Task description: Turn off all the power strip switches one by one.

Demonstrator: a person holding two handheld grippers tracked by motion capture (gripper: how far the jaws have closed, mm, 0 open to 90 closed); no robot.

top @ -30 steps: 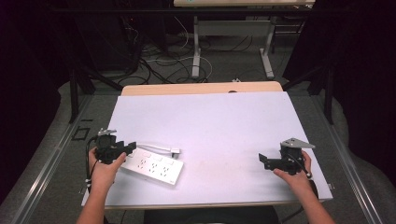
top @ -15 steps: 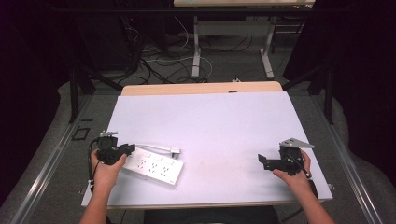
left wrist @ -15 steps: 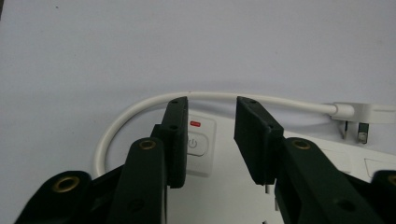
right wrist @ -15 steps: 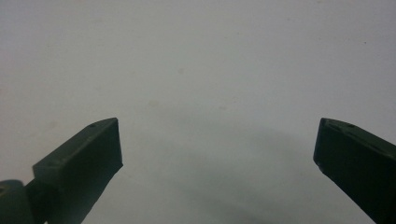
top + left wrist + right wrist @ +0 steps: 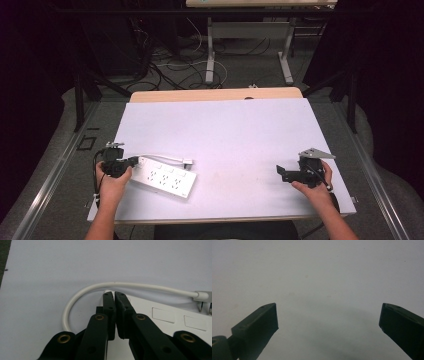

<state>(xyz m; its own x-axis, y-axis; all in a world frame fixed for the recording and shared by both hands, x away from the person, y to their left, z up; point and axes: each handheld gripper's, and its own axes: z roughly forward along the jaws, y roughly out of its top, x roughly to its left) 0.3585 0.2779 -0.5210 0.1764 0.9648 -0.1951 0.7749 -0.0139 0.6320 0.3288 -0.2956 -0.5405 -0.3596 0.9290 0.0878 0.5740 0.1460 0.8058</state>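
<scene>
A white power strip (image 5: 165,177) is seen lying flat on the white table (image 5: 225,130), near its front left corner, set at a slant with its sockets facing up. Its white cable (image 5: 162,158) is looped from the strip's left end and run along the far side of the strip, ending in a plug (image 5: 187,162) that rests on the table just beside it.

In the high view the left gripper (image 5: 131,161) is held at the strip's left end, but whether anything is pinched cannot be told from there. In the left gripper view the jaws are shown brought together, having just been closing, with only a thin slit left between the pads (image 5: 110,312); no thing is seen between them, and their tips lie over the strip's end (image 5: 175,317), right where the cable (image 5: 105,287) curves out.

The right gripper (image 5: 283,173) is held low over bare table at the front right, well apart from the strip. Its jaws are shown spread wide in the right gripper view, with nothing but the table (image 5: 324,277) between them.
</scene>
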